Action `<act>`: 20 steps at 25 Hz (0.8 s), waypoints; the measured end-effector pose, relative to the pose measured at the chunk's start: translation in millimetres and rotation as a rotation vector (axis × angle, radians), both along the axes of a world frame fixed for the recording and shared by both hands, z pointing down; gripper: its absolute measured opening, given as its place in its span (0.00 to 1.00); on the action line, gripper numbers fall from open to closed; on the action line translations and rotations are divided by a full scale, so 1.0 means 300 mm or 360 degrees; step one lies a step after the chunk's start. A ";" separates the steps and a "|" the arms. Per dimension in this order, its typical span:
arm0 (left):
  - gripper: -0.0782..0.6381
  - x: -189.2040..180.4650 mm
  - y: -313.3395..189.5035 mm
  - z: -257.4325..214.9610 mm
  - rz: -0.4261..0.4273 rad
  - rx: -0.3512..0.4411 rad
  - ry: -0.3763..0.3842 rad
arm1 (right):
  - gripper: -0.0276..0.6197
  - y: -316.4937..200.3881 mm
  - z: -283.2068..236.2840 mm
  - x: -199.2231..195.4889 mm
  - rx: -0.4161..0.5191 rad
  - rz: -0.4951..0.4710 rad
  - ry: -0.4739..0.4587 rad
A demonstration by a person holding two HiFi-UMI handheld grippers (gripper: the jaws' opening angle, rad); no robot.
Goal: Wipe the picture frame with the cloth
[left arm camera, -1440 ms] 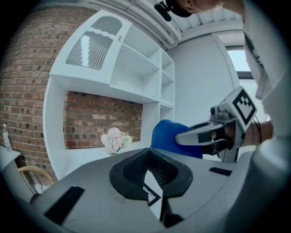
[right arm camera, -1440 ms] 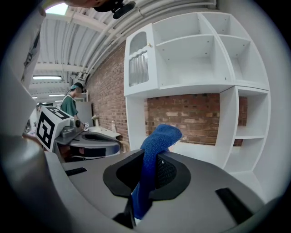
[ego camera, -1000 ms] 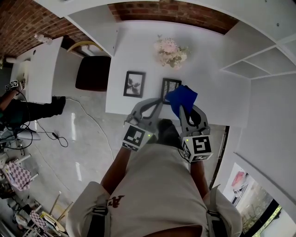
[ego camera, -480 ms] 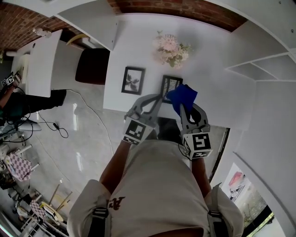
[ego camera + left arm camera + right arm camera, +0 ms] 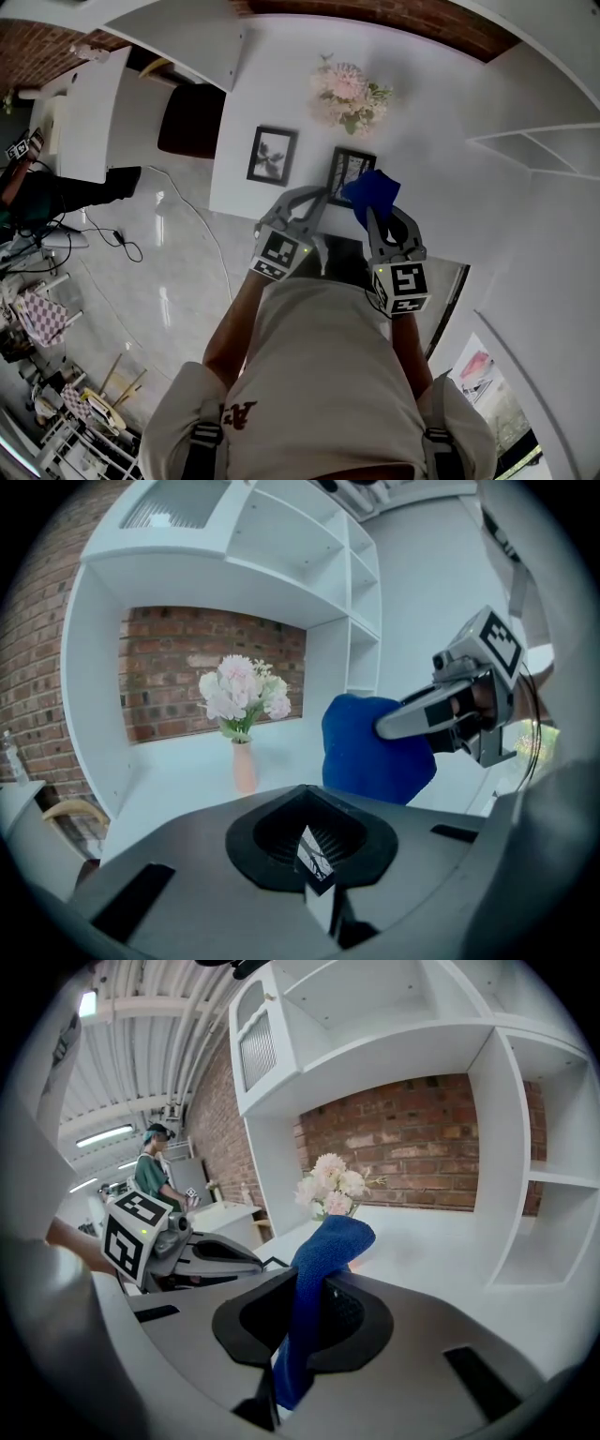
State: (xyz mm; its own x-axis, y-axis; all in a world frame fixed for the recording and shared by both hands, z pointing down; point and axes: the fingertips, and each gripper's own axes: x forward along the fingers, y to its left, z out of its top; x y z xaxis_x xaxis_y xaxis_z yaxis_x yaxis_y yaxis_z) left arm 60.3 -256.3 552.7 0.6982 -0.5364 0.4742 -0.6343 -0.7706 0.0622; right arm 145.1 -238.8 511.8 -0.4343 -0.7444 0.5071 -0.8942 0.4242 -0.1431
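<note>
White desk (image 5: 253, 94), brick wall behind, is being worked at. Right-hand picture frame (image 5: 347, 171) is being pinched at its near corner by left gripper (image 5: 322, 198), prob. to steady it. Blue cloth (image 5: 373, 189) is being clamped in right gripper (image 5: 372, 213) at frame's right edge, ready for wiping.

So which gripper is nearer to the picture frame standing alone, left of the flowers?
Left. The left gripper sits just right of that frame, gripping a corner of the second frame. The right gripper, shut on the blue cloth, is farther off, beyond the second frame.
</note>
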 end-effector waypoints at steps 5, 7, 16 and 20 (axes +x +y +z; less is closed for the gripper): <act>0.11 -0.002 0.012 0.061 0.0007 -0.0054 -0.0017 | 0.09 -0.003 0.034 0.001 -0.0028 0.0001 -0.0001; 0.11 0.001 0.020 0.083 0.0025 -0.0074 -0.0022 | 0.09 0.001 0.046 0.001 -0.0042 0.0012 0.0006; 0.11 -0.009 0.035 0.166 0.0126 -0.0156 -0.0041 | 0.09 0.019 0.096 -0.023 -0.0077 0.0098 0.0066; 0.11 -0.013 0.047 0.199 0.0182 -0.0184 -0.0045 | 0.09 0.017 0.101 -0.031 -0.0075 0.0149 0.0084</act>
State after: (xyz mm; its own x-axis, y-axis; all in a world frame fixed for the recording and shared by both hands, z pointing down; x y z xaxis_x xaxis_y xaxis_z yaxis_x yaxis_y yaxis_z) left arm 56.2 -242.3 612.5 0.7370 -0.3948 0.5486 -0.5454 -0.8268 0.1376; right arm 135.8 -233.7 542.0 -0.3357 -0.7555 0.5626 -0.9365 0.3322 -0.1126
